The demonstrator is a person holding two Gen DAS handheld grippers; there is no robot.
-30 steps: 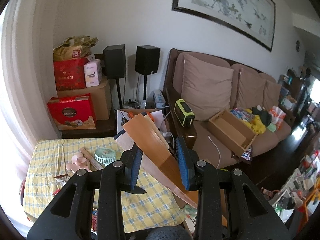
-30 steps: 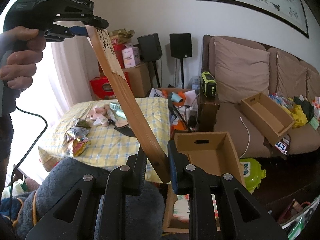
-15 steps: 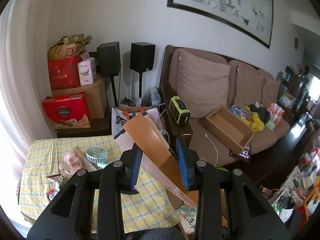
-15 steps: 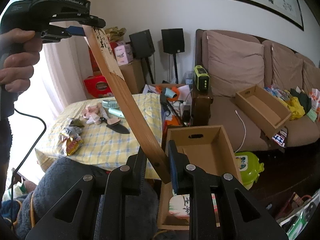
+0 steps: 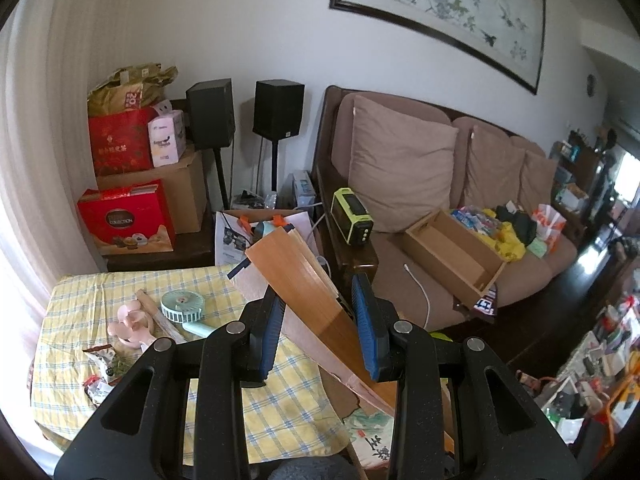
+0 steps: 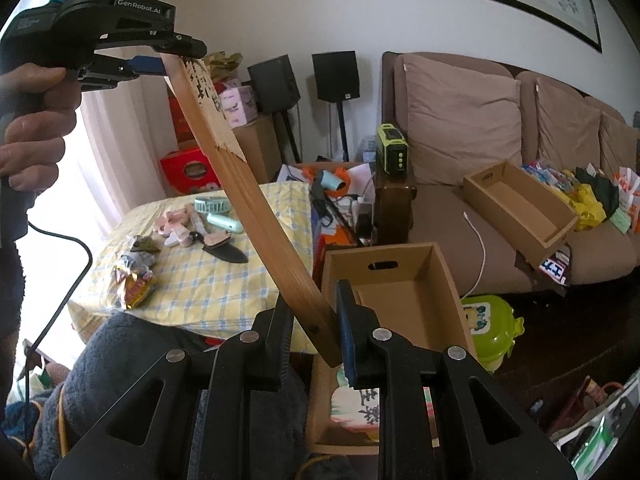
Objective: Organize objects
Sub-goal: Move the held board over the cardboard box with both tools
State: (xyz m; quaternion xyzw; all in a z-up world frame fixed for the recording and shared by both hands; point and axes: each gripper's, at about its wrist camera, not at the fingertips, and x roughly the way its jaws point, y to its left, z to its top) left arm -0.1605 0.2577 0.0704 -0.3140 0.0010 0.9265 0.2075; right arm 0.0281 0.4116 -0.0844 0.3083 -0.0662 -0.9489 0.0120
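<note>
The folded wooden fan (image 6: 256, 216) looks light, stiff and thin-slatted. The right gripper (image 6: 316, 332) clamps its pivot end; the left gripper (image 6: 160, 58) pinches the far tip, above and leftward.

The open cardboard box (image 6: 404, 300) has free room inside; the folded fan (image 6: 256, 208) slants across the cluttered table (image 6: 200, 280).

"GenRobot.AI" stands in pale letters on the black body of the left gripper (image 6: 182, 60), at the upper left. "COLLECTION" is printed on the red gift box (image 5: 126, 220) at the far left, beside the desk. The crumpled gold bag (image 5: 128, 90) atop the stack shows "20".
</note>
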